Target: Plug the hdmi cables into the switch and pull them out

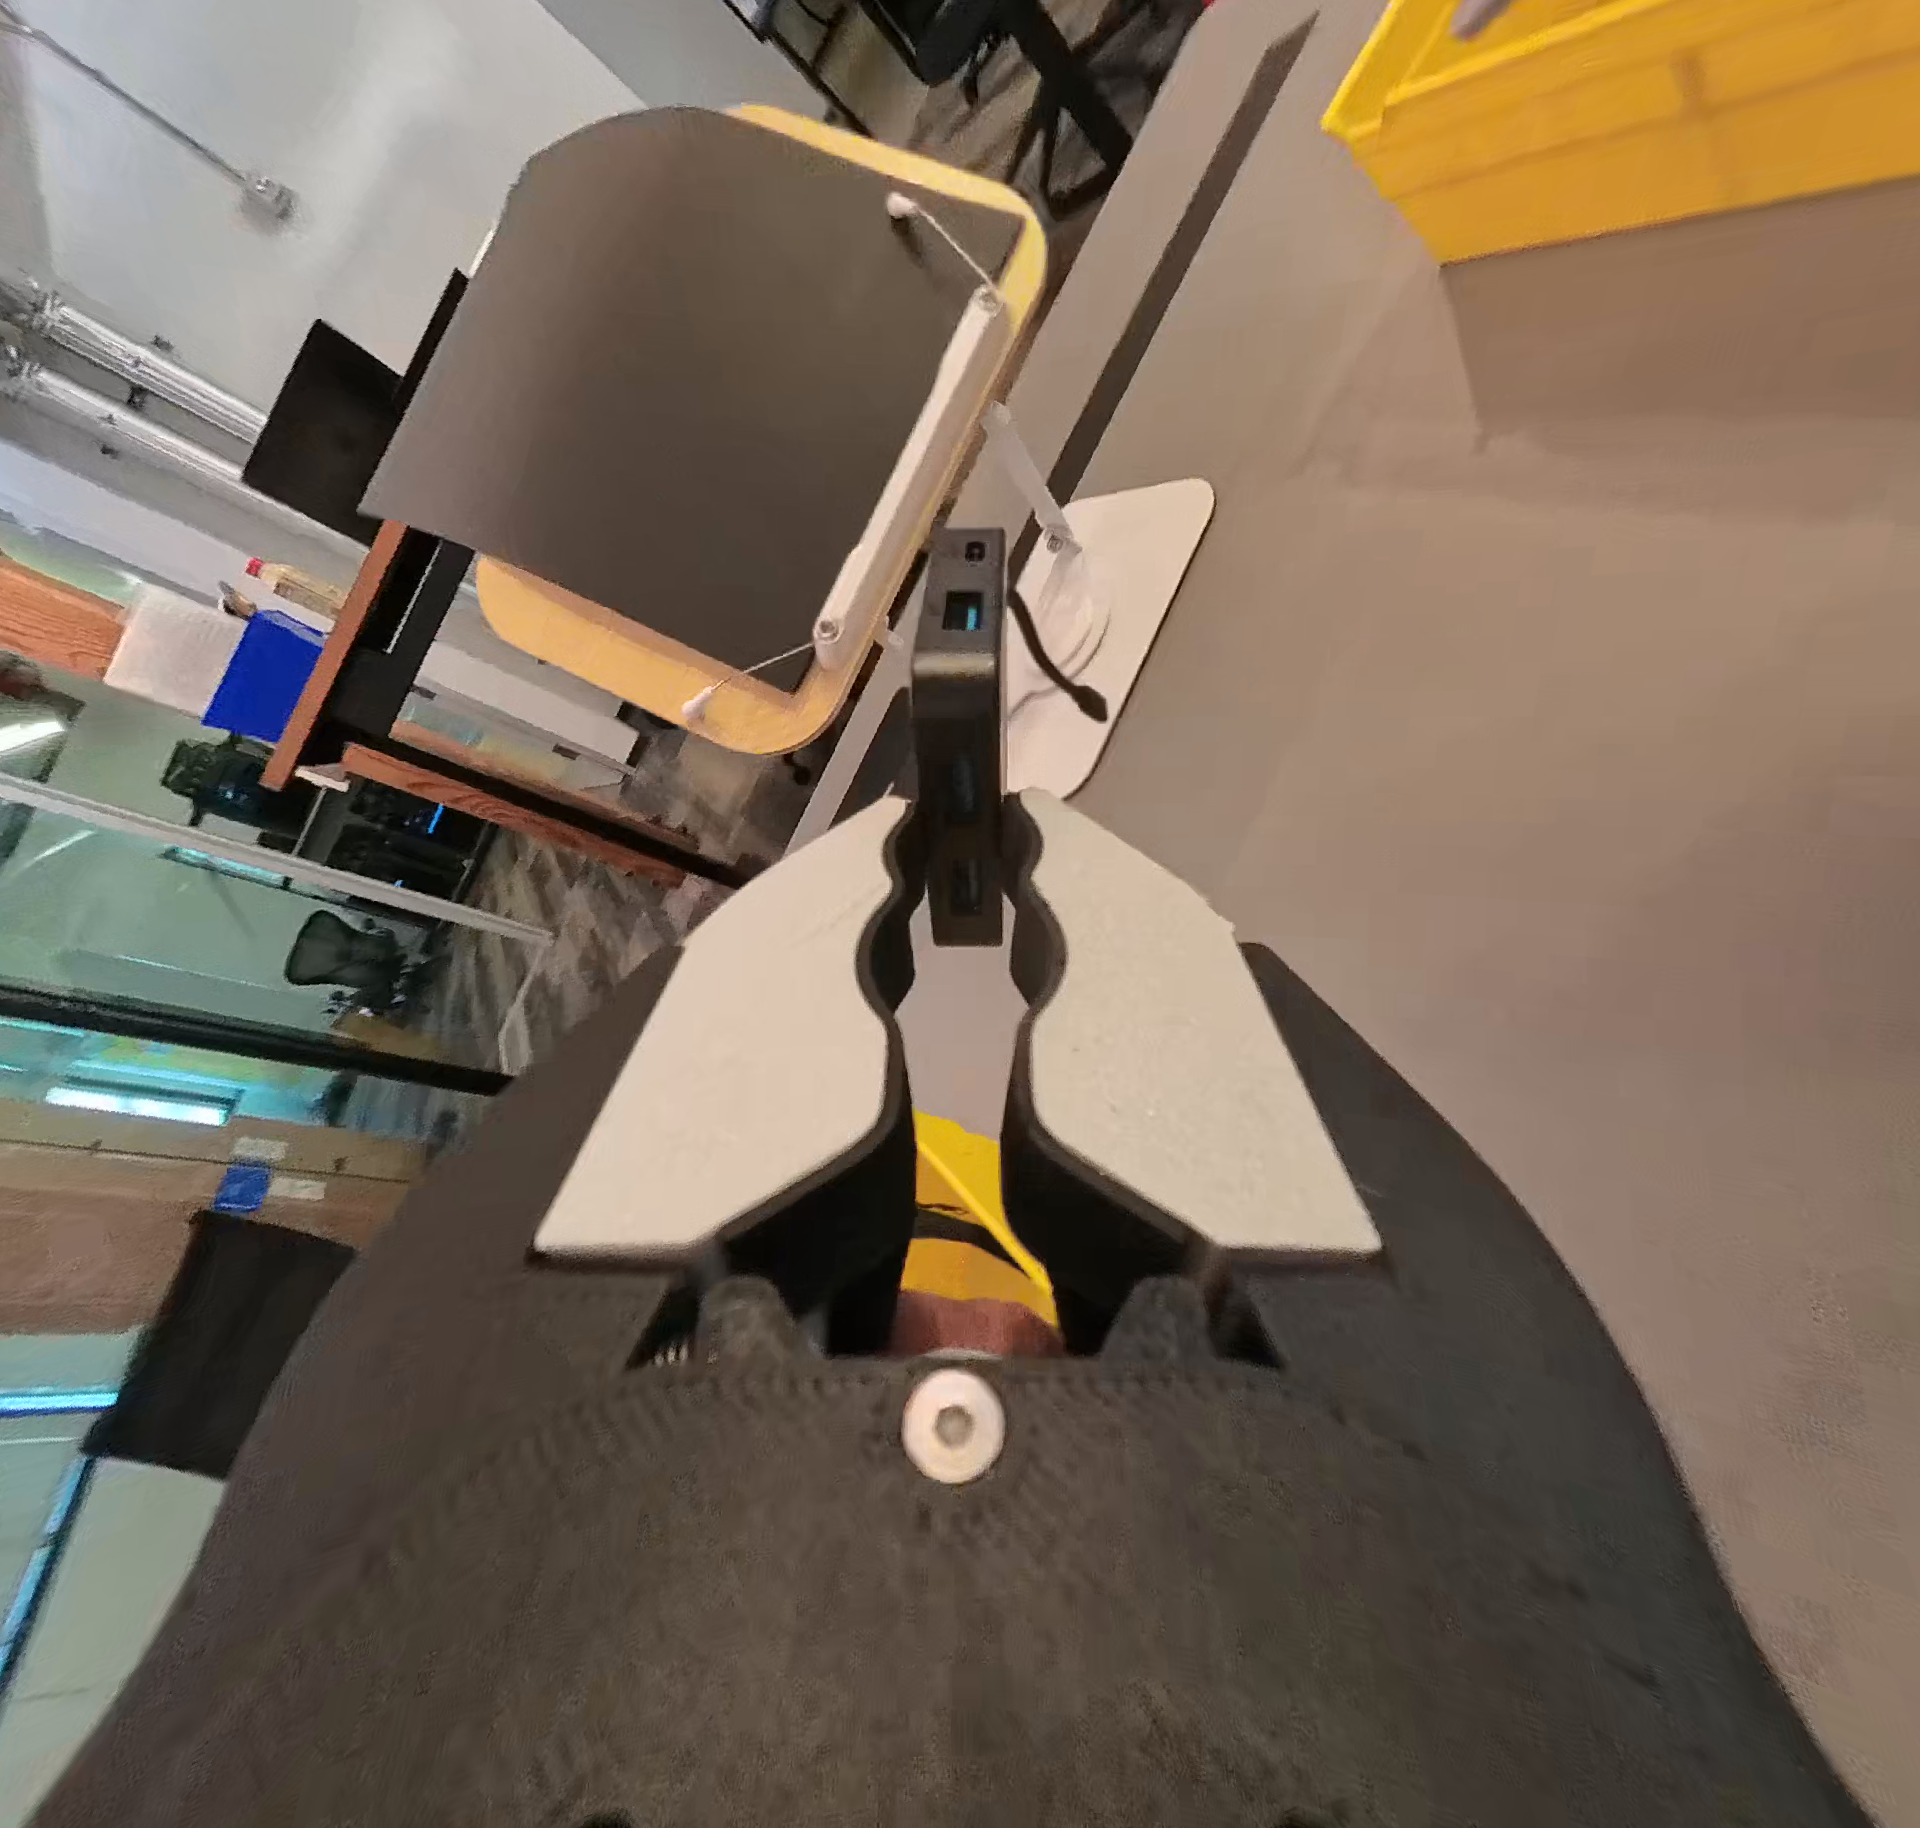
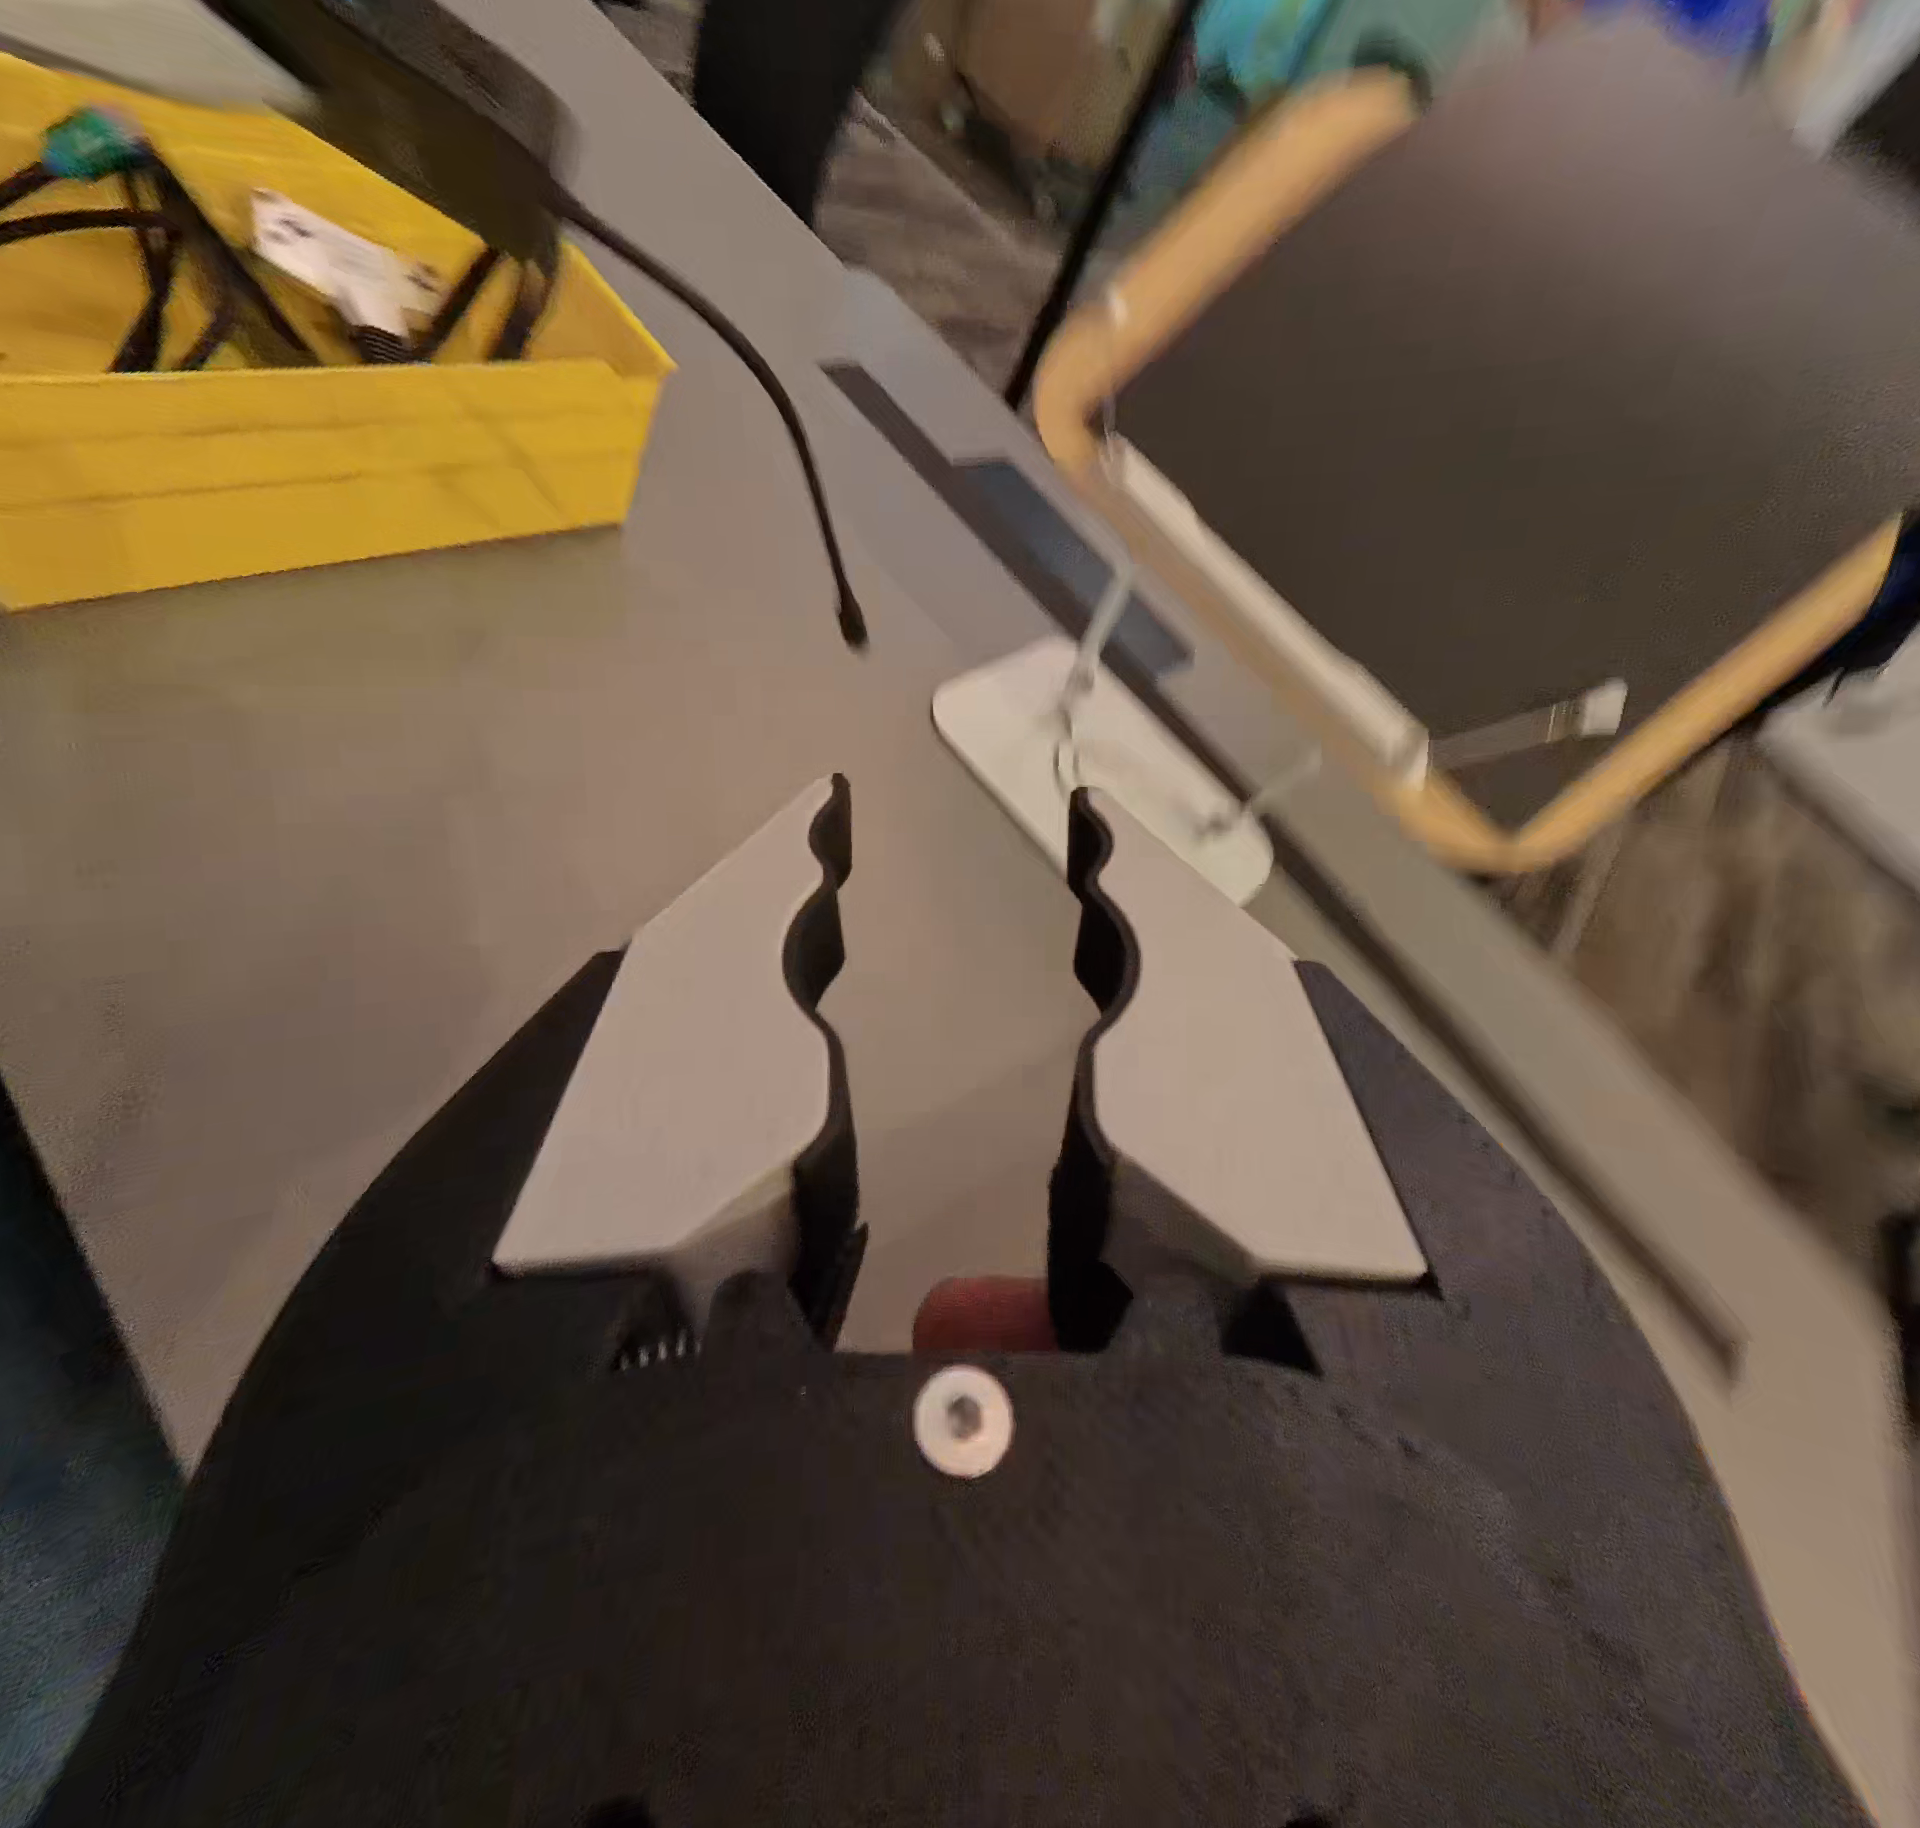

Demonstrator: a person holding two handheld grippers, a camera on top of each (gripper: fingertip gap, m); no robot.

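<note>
1. We had our left gripper [image 1: 961,833] clamped on the black switch [image 1: 961,739], one finger pressed to each long side, the box sticking out past the fingertips with its row of ports facing the camera.
2. The switch was up off the grey table [image 1: 1558,843], and a thin black cord [image 1: 1049,661] trailed from it, ending in a small plug that was connected to nothing.
3. Our right gripper [image 2: 961,802] was spread apart, nothing between its fingers, hovering over the bare tabletop.
4. From the right wrist view the switch [image 2: 395,64] showed blurred at the upper left, its cord [image 2: 769,396] dangling down with the free tip above the table.
5. The black cables [image 2: 177,261] lay tangled in the yellow bin [image 2: 312,459] on the table, well apart from the switch; we saw none plugged in.
6. Just ahead stood a dark screen [image 1: 675,407] with a wooden frame, held on a white stand [image 1: 1132,573].
</note>
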